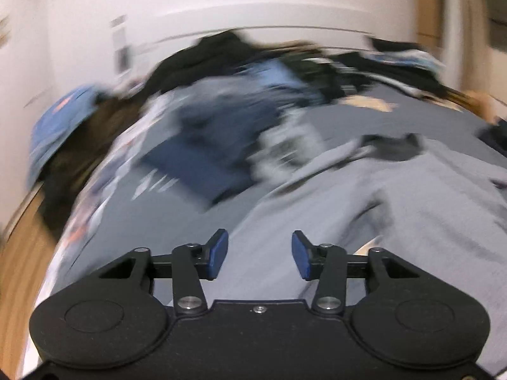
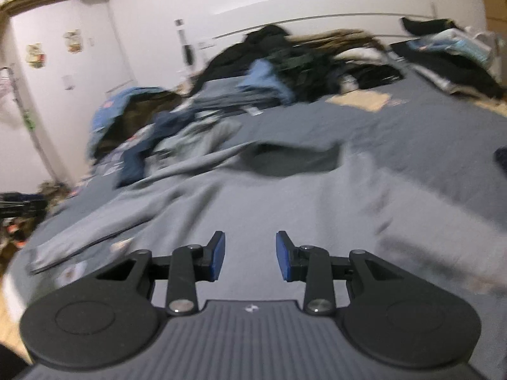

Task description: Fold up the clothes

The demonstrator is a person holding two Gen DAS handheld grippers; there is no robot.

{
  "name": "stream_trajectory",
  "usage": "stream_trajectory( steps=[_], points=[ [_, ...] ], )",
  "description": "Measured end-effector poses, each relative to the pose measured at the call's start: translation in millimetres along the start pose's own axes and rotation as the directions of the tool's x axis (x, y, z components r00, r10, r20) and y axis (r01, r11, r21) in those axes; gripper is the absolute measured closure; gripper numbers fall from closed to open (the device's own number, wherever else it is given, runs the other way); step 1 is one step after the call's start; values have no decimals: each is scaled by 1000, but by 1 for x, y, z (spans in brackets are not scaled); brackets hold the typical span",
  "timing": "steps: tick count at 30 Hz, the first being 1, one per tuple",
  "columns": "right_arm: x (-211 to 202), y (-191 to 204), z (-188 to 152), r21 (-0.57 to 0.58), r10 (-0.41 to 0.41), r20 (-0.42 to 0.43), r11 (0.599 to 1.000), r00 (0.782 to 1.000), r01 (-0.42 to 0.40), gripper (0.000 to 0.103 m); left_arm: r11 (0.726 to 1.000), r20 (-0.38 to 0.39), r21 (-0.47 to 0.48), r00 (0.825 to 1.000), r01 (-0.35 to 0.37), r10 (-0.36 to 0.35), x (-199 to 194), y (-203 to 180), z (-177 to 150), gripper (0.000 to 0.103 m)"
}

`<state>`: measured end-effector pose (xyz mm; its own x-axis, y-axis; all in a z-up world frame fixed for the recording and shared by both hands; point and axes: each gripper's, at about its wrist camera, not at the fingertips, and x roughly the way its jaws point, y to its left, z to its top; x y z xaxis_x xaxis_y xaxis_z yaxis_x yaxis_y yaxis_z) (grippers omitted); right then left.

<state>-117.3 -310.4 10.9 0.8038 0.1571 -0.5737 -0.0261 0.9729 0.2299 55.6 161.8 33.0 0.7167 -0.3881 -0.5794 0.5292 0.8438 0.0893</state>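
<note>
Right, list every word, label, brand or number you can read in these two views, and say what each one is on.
No text can be read in either view.
Small emblem on the ribbed grey body of the right gripper: too small to read.
Paper notes on the white cupboard door: blurred, unreadable.
Red patch on the light blue garment at the bed's edge: blurred, unreadable.
White marks on the dark grey bedsheet: motion-smeared, unreadable.
</note>
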Motion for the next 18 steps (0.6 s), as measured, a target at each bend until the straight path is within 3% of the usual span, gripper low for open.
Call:
stream_trajectory(
  steps=[2,5,8,11,14,18],
  points=[
    [16,-32,20,-28,-52,1,998,999,52,69,995,4,74,998,67,-68,31,-35,28,83],
    [42,-74,42,-30,-165,-19,986,986,164,69,975,-22,164,989,151,-149,86,-83,60,86],
    [53,-102,47,89,-170,26,982,985,167,69,962,-85,186,978,202,-189,156,-118,80,86],
    [60,-112,37,159,-137,52,979,989,127,69,949,-195,158,951,272,-240,225,-140,89,86],
    [67,-110,36,135,-131,13,983,991,128,69,953,-258,122,936,277,-239,271,-143,88,86],
    [59,-107,35,139,-83,47,987,995,76,69,973,-228,89,955,214,-189,301,-129,99,86]
  ],
)
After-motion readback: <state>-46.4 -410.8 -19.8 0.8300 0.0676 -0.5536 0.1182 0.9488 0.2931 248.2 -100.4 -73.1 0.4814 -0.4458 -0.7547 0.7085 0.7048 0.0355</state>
